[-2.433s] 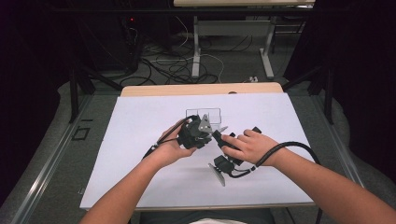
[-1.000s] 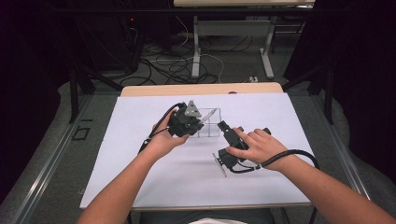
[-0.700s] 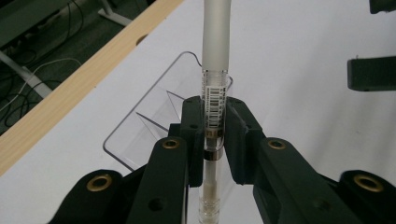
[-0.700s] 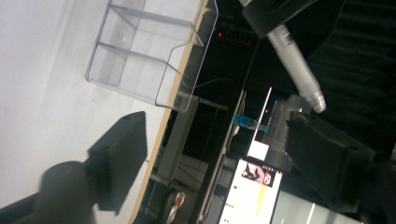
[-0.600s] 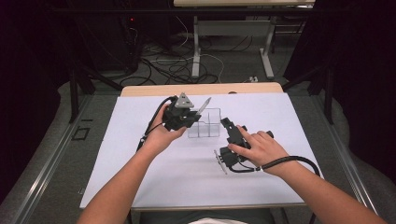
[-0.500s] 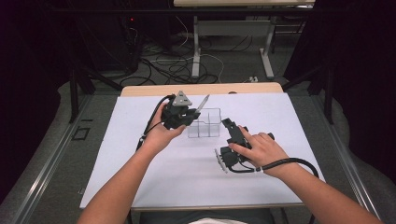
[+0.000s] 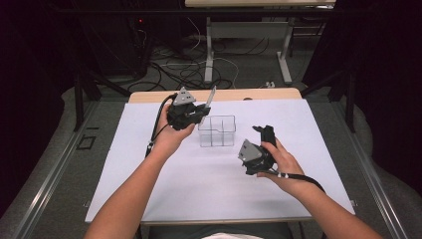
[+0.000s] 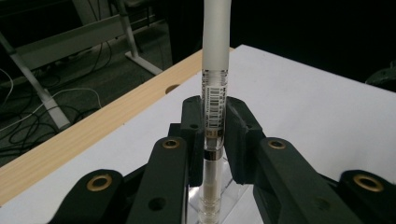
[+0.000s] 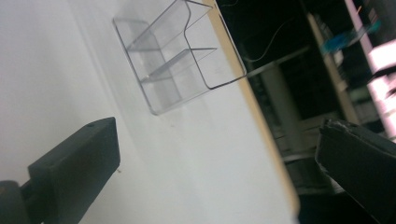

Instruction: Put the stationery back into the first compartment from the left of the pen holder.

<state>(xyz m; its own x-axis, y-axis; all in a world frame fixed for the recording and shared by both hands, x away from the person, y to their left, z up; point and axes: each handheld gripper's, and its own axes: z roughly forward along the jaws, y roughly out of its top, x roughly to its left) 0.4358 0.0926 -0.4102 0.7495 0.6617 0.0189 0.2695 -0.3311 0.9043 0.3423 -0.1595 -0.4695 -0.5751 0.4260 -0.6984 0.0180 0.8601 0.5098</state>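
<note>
A: The pen point(image 8: 215, 107) was what we had in hand. We held it in the left gripper point(image 7: 191, 113), whose jaws were closed tight on its clear barrel, right at the barcode label. Its frosted white cap pointed up and away from us, and the lower end of the barrel ran down between the jaws.

B: And where did that put it over the table point(image 7: 149, 199)?

A: We had it raised at the far left of the clear organizer point(image 7: 217, 131), close to its left wall. In the high view the pen slanted upward past the far wooden edge of the table. We could not tell whether its lower end touched the organizer.

B: What did the organizer hold?

A: Nothing that we could make out. It was a small transparent box with inner dividers that split it into compartments, and through its walls we saw the white surface. The right gripper view showed those dividers plainly, with the compartments bare.

B: And the right gripper point(image 7: 262, 133)?

A: Its jaws had just been opening and stood wide apart, with nothing between them. We held it just right of the organizer and nearer to us, pointed toward it, not touching it.
</note>
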